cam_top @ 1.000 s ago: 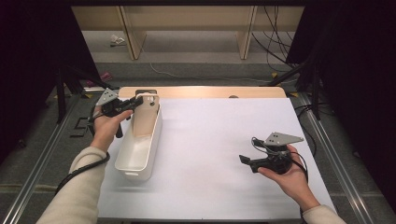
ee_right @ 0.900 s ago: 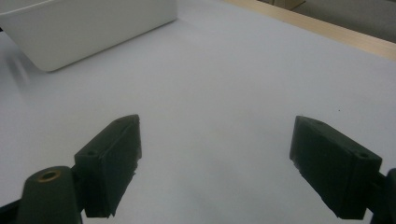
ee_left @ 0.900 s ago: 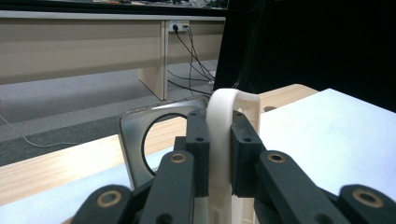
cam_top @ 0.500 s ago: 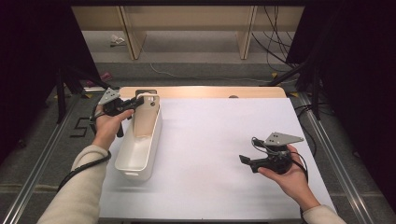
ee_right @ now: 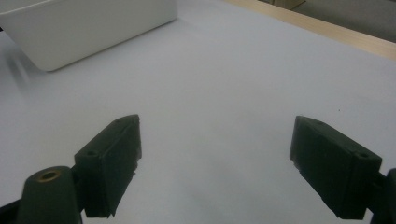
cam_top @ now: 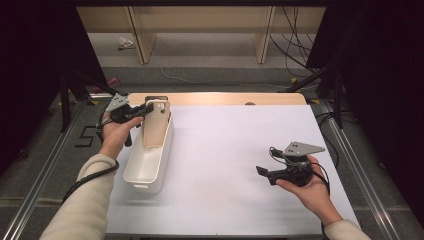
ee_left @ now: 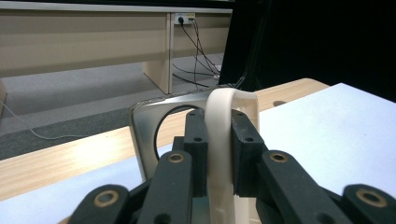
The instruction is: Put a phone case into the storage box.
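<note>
A long white plastic bin [cam_top: 150, 157] lies lengthwise on the left side of the white table [cam_top: 235, 145]. My left gripper [cam_top: 145, 109] is at the bin's far end. In the left gripper view it [ee_left: 219, 128] is shut on the bin's cream-white rim [ee_left: 227, 100], which arches up between the pads. Whether the far end is off the table I cannot tell. My right gripper [cam_top: 262, 172] is held in a hand at the front right, well away from the bin. In the right gripper view it [ee_right: 217, 154] is open over bare table, with the bin's near end [ee_right: 84, 28] far off.
A metal frame with a round hole [ee_left: 147, 123] stands just behind the bin's far end [cam_top: 156, 98]. A bare wooden strip [cam_top: 225, 98] marks the table's far edge. Beyond it are floor cables [cam_top: 292, 45] and wooden bench legs [cam_top: 262, 37].
</note>
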Tool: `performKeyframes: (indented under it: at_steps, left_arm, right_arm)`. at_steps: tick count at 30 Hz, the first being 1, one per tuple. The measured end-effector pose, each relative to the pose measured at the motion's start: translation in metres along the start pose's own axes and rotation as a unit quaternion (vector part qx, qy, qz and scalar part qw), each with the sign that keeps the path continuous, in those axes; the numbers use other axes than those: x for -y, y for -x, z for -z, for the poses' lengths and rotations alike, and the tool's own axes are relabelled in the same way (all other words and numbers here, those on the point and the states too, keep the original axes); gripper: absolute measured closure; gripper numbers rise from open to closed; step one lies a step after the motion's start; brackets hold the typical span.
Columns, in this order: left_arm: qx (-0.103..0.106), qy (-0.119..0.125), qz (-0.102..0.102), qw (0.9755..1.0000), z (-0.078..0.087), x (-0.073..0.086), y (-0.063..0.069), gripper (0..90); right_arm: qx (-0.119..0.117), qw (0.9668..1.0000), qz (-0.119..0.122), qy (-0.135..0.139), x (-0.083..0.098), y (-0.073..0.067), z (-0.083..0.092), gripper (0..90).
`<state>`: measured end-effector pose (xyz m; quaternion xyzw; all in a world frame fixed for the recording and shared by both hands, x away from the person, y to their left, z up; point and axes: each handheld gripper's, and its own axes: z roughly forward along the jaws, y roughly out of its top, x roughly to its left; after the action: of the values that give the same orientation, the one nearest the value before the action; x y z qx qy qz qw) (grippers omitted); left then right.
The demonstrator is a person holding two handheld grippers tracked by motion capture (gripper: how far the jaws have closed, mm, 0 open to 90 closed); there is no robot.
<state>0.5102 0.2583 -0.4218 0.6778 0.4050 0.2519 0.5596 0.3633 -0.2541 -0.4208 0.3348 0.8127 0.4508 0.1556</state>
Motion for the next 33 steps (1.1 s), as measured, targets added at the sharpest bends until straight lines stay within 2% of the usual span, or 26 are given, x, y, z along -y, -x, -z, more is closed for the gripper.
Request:
performKeyframes:
  at_steps: [8, 13, 17, 20, 21, 23, 25, 26, 29, 31, 33]
  left_arm:
    - [-0.028, -0.032, -0.027, 0.9987, -0.001, -0.004, 0.000, 73.9]
    - [-0.048, -0.053, -0.051, 0.9961, -0.004, -0.006, 0.001, 70.6]
    - [-0.076, -0.078, -0.079, 0.9909, -0.007, -0.009, 0.004, 65.9]
    - [-0.098, -0.093, -0.100, 0.9858, -0.009, -0.011, 0.007, 60.3]
    - [-0.109, -0.098, -0.103, 0.9839, -0.009, -0.012, 0.008, 56.9]
    - [-0.118, -0.110, -0.107, 0.9811, -0.010, -0.014, 0.009, 49.5]
    - [-0.132, -0.127, -0.108, 0.9772, -0.010, -0.016, 0.012, 38.2]
    - [-0.135, -0.129, -0.107, 0.9765, -0.009, -0.017, 0.013, 33.2]
    - [-0.135, -0.137, -0.088, 0.9775, -0.006, -0.022, 0.015, 23.7]
    - [-0.130, -0.142, -0.086, 0.9774, -0.002, -0.024, 0.017, 20.5]
    - [-0.124, -0.137, -0.071, 0.9802, 0.004, -0.027, 0.020, 16.9]
  right_arm:
    - [0.000, 1.0000, 0.001, 0.000, 0.000, 0.000, 0.000, 17.7]
    - [-0.001, 1.0000, 0.000, -0.001, 0.000, 0.000, 0.000, 17.6]
    - [-0.001, 1.0000, 0.000, 0.000, 0.000, 0.000, 0.000, 17.5]
    - [-0.001, 1.0000, 0.000, 0.000, 0.000, 0.000, 0.000, 17.5]
    - [-0.001, 1.0000, 0.000, -0.001, 0.000, 0.000, 0.000, 17.6]
    - [-0.001, 1.0000, 0.000, 0.000, 0.000, 0.000, 0.000, 17.5]
    - [-0.002, 1.0000, 0.000, -0.001, 0.000, 0.000, 0.000, 17.6]
    - [-0.001, 1.0000, 0.000, -0.001, 0.000, 0.000, 0.000, 17.5]
    - [-0.001, 1.0000, 0.000, -0.001, 0.000, 0.000, 0.000, 17.5]
    - [-0.001, 1.0000, 0.000, 0.001, 0.000, 0.000, 0.000, 17.5]
    - [-0.001, 1.0000, 0.000, -0.001, 0.000, 0.000, 0.000, 17.5]
